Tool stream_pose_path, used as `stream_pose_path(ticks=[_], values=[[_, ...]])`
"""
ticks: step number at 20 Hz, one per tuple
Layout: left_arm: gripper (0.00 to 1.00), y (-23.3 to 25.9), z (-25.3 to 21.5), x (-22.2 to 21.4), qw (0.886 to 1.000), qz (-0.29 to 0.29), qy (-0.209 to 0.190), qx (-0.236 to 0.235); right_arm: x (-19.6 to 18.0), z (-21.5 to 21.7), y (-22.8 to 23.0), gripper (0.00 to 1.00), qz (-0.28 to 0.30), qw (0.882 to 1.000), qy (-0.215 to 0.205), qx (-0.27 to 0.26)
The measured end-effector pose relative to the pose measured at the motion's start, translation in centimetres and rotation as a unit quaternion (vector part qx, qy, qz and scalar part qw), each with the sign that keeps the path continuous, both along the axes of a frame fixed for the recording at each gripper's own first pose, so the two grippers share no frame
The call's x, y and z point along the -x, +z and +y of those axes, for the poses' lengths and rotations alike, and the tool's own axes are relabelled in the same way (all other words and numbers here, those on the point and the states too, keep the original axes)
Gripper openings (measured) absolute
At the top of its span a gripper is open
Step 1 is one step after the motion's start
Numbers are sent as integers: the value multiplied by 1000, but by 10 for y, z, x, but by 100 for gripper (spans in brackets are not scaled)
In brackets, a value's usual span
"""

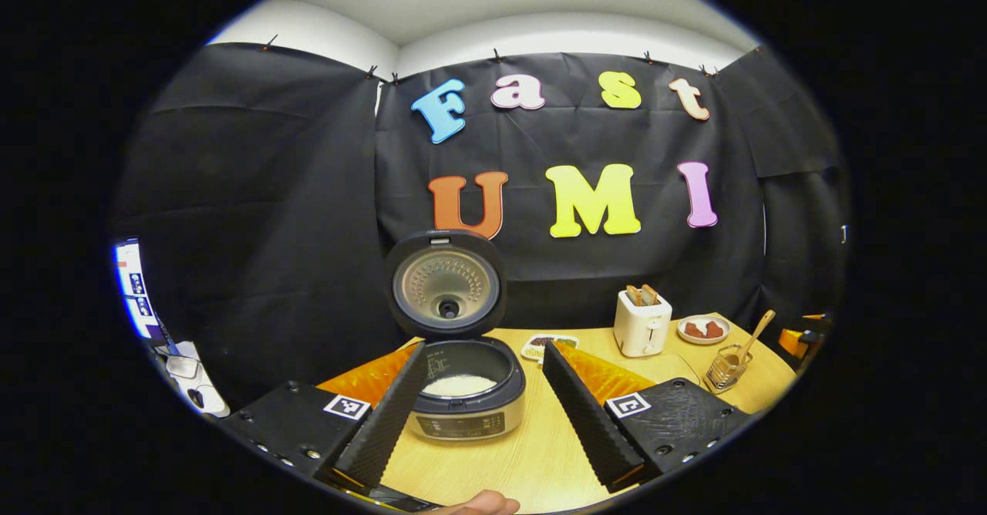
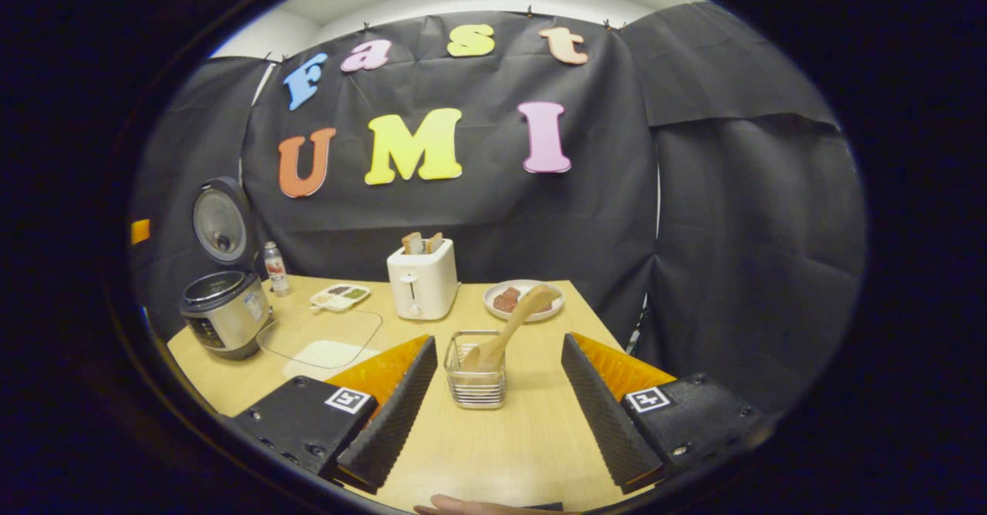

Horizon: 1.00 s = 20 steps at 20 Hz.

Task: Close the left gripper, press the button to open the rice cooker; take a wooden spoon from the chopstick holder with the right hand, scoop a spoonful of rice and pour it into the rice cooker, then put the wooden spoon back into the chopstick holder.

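Observation:
The rice cooker (image 1: 463, 392) stands on the wooden table with its lid (image 1: 446, 284) raised upright; white rice shows in its pot. My left gripper (image 1: 484, 361) is open, its fingers either side of the cooker, a little short of it. In the right gripper view the cooker (image 2: 225, 311) is at the far left, lid up. A wire chopstick holder (image 2: 476, 380) stands just ahead between the fingers of my open right gripper (image 2: 500, 353). The wooden spoon (image 2: 513, 326) leans in it, bowl up and to the right. In the left gripper view the holder (image 1: 729, 367) and spoon (image 1: 759, 330) stand at the right.
A white toaster (image 2: 420, 280) with bread slices stands mid-table, a plate of brown food (image 2: 523, 299) to its right. A small divided dish (image 2: 339, 296), a bottle (image 2: 274, 268) and a clear tray (image 2: 320, 338) holding white rice lie between toaster and cooker. The table's right edge runs near the holder.

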<state>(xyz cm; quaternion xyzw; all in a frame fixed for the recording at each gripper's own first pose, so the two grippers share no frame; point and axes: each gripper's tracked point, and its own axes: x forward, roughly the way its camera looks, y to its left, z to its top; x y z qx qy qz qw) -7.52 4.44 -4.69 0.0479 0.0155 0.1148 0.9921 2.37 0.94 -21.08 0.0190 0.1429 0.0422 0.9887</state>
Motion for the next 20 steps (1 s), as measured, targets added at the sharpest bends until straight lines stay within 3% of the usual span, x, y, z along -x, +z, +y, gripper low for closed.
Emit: stream_pose_path(ticks=[5,11,12,14,17,20], values=[[96,-20,-12,36,1000,4,-14,11,-53,6,-34,100,22,999,-8,-30],[96,-39,-15,74,1000,-9,-28,8,-118,-6,-55,100,4,998,-53,19],[96,-40,-16,78,999,-12,-29,12,-126,-2,-58,98,3,999,-44,18],[96,-44,-19,83,999,-8,-34,16,-137,17,-69,100,15,1000,-16,-8],[96,-44,-25,87,999,-6,-41,2,-155,6,-75,100,18,998,-52,-8],[95,-45,-31,92,998,-10,-58,-6,-165,7,-68,98,5,998,-56,-31]])
